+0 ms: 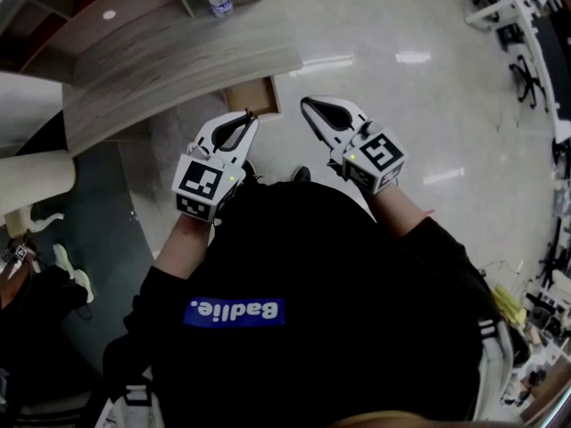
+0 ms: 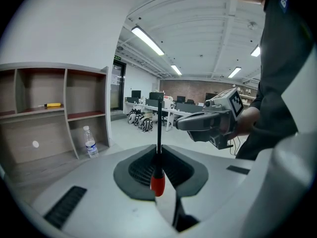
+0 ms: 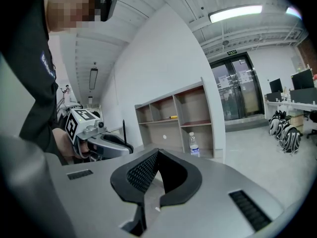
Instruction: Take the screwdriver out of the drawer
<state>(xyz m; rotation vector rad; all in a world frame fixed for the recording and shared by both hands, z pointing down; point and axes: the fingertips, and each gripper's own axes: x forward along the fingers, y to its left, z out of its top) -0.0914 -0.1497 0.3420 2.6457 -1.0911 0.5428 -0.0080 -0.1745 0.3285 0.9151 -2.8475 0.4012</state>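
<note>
The left tongs are clamped on the screwdriver, gripping it at its red handle with the black shaft standing upright, clear of the open drawer. The right tongs are pressed together on nothing, just beside the left.

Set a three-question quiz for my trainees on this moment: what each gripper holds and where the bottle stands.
1. Fill in: the left gripper is shut on the ____.
2. True or false: the right gripper is shut and holds nothing.
3. Where does the bottle stand?
A) on top of the shelves
B) in a lower compartment of the shelves
C) between the right gripper's fingers

Key:
1. screwdriver
2. true
3. B
</note>
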